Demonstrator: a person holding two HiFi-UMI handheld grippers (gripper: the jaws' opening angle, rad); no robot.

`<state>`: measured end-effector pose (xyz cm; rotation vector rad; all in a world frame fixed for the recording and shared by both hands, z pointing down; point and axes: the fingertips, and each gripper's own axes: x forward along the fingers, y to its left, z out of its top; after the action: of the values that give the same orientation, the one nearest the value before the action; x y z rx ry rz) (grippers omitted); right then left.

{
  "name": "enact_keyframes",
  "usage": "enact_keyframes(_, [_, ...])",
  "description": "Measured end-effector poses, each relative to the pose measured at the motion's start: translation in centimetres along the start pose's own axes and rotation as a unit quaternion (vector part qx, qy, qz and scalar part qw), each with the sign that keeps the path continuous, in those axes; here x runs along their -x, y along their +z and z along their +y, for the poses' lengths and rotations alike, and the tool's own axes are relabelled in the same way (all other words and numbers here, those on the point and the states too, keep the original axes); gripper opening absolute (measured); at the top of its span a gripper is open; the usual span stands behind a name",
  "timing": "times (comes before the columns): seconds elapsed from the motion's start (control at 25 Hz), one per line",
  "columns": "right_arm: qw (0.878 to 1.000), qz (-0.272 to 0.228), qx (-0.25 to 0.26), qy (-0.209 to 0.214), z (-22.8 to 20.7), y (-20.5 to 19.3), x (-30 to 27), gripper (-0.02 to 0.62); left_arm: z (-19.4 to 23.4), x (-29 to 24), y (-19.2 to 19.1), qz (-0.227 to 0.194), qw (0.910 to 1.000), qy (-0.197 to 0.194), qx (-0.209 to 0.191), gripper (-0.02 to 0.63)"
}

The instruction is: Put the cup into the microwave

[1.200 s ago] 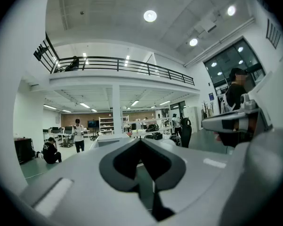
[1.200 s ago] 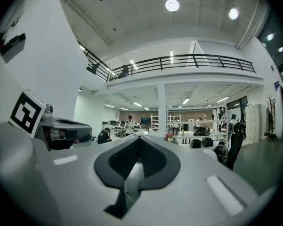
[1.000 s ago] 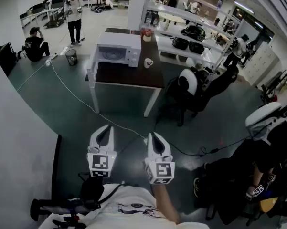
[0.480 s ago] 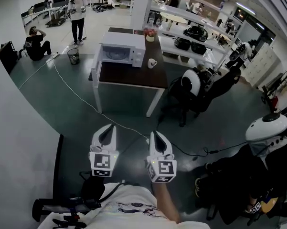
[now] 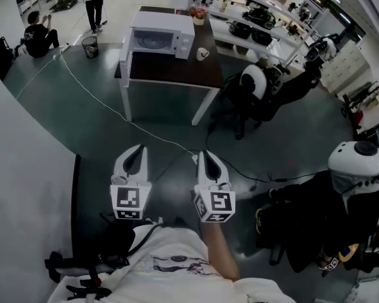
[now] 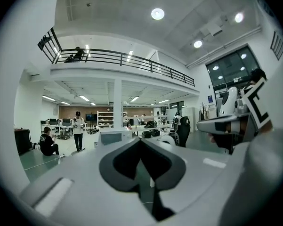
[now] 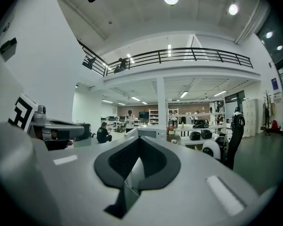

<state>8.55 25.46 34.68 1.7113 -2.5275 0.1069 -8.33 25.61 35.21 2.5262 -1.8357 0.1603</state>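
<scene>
Wide hall floor, dark green, lies between the person and the table (image 5: 170,79), which stands well apart from them. On it sits the white microwave (image 5: 161,36), and beside that, on the bare tabletop, the cup (image 5: 203,54). So nothing is done yet, to my eye: the approach, the pickup and the placing are all left. The left gripper (image 5: 137,151) and right gripper (image 5: 205,155) hang near the person's body, each with jaws pressed together on nothing.
</scene>
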Motion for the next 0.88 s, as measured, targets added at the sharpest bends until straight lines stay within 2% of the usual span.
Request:
enact_keyframes(0.32, [1.0, 0.031, 0.002, -0.005, 1.4, -2.1, 0.3, 0.002, 0.0, 0.1, -3.2, 0.033, 0.9988, -0.024, 0.028, -0.001])
enact_keyframes(0.52, [1.0, 0.031, -0.002, 0.0, 0.3, -2.5, -1.6, 0.002, -0.1, -1.9, -3.9, 0.042, 0.9984, -0.029, 0.025, 0.0])
enact_keyframes(0.88, [0.999, 0.018, -0.005, 0.045, -2.8, -1.8, -10.4, 0.002, 3.1, -9.6, -2.6, 0.043, 0.9989, 0.021, 0.001, -0.002])
